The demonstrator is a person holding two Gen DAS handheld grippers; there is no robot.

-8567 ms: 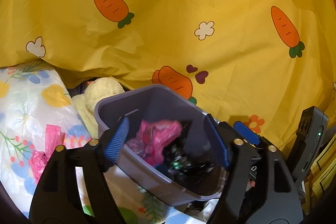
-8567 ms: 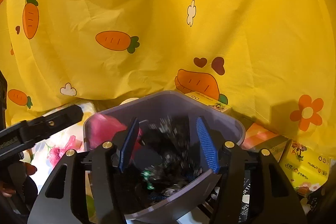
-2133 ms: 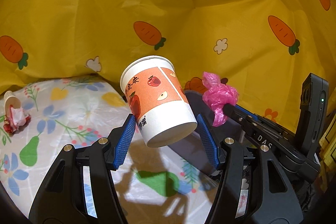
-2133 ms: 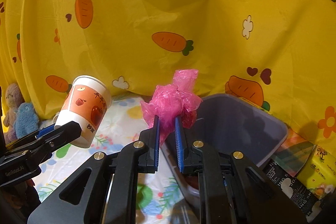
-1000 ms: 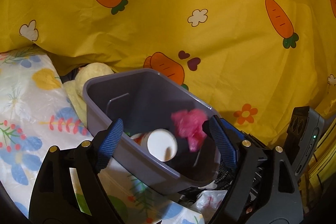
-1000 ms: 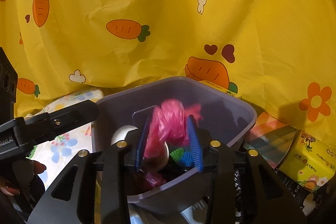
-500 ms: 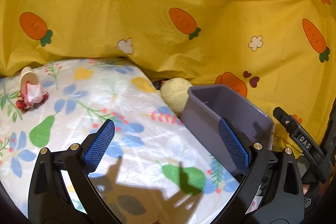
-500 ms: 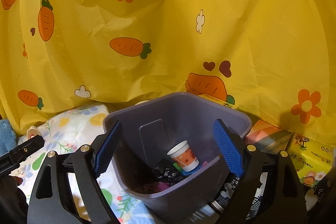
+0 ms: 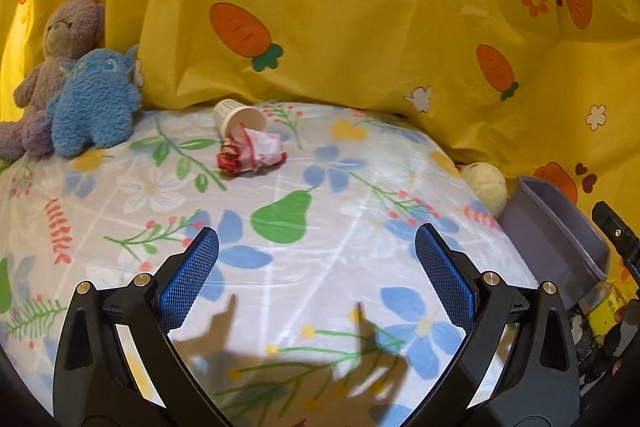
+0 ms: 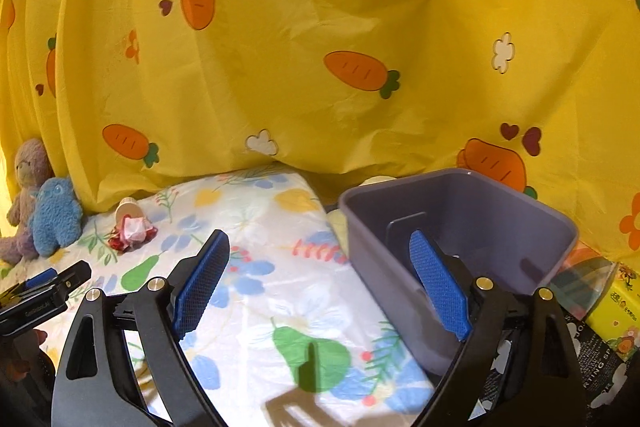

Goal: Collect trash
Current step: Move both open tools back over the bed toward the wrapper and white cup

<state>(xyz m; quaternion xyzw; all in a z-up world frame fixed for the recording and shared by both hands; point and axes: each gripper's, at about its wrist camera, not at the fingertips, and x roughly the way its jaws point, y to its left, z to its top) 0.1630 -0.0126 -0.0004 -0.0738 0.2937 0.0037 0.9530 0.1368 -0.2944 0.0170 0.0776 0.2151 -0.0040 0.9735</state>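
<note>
Left gripper (image 9: pixel 316 277) wide open, empty | right gripper (image 10: pixel 320 287) likewise | purple bin (image 10: pixel 460 219) contents hidden | crumpled wrapper (image 9: pixel 252 151) hides tipped paper cup (image 9: pixel 236 115) mouth

Both grippers, left gripper (image 9: pixel 316 275) and right gripper (image 10: pixel 320 283), have black frames, brass-coloured screws and blue textured pads (image 9: pixel 188 279); red fingernails possibly visible.
</note>
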